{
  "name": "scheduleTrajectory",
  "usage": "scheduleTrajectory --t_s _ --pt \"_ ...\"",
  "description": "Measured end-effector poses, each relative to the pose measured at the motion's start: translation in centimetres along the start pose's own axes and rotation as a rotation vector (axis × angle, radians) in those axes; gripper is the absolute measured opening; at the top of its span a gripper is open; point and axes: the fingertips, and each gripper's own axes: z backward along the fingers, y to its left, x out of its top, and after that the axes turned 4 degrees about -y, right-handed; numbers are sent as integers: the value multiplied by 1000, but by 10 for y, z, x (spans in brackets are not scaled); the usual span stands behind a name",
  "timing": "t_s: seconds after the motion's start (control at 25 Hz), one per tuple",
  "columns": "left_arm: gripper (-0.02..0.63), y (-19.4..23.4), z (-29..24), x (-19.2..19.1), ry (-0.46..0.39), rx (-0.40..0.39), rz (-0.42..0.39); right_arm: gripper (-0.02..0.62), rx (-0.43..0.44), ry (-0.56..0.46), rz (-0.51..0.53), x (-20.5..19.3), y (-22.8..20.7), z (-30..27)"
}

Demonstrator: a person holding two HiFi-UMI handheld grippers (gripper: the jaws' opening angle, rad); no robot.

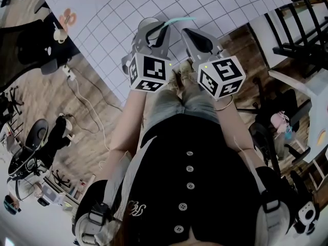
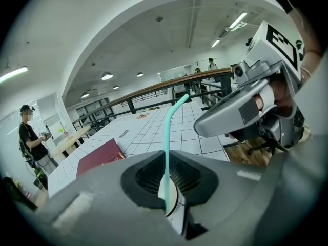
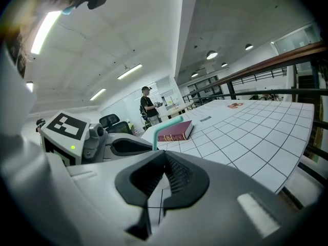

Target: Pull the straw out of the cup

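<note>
Left gripper [image 2: 169, 165]: pinching the straw [image 2: 167, 132] just above the cup [image 2: 173, 201].
Right gripper [image 3: 163, 160]: pressed together, empty, beside the cup.
Risk: nothing steadies the cup, so it may lift or tip with the straw.

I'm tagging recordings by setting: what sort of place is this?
Probably an open-plan office or lab: a large gridded table, an office chair, and strip lights overhead.

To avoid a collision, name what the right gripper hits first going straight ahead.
Probably the white gridded tabletop, toward which the right gripper slopes. The teal bent straw stands just left of that line; depth is unclear.
</note>
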Motion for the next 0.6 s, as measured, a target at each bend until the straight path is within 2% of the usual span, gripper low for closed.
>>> scheduleTrajectory --t_s 0.6 --pt "23 36 35 38 -153 89 71 0 34 -50 63 32 22 -5"
